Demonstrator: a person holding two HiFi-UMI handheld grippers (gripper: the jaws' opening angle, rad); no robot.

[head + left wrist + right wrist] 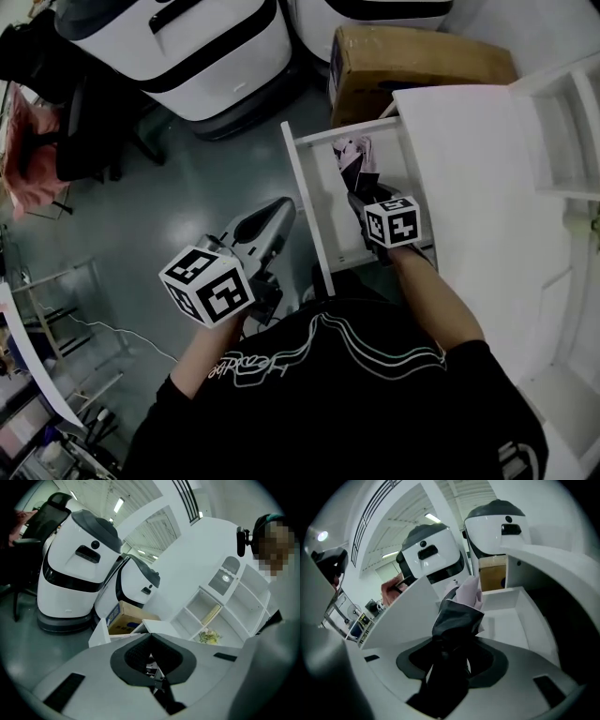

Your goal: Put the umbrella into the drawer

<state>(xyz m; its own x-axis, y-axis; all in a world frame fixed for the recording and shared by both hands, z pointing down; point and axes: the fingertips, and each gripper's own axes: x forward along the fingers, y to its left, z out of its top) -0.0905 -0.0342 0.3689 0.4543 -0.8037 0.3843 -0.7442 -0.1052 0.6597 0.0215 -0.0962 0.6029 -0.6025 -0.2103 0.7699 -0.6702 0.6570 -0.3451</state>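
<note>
Over the open drawer (305, 197), your right gripper (364, 200) is clamped on the folded umbrella (354, 159). The jaws pinch the dark fabric at the near end, and the pink end sticks out ahead toward the drawer's far wall. The long axis runs roughly along the drawer's length, between its two side walls, so no turning looks needed. The right gripper view shows drawer floor beyond and beside the umbrella, whose front end tilts up a bit. I can't tell if any part touches the floor yet; my read is it hangs just above.

Left of the drawer and well apart from it, your left gripper (150, 637) has its jaws closed together with nothing between them. It looks idle. Only the right hand is on the job.

The key relation is that the umbrella sits straight above its target, with the drawer floor directly below. The move likely called for is to lower it, lay it flat along the floor, then let go. The risk is the pink end catching the far wall if you push forward. A cardboard box (412, 56) sits just past the drawer's far end, out of the way.
</note>
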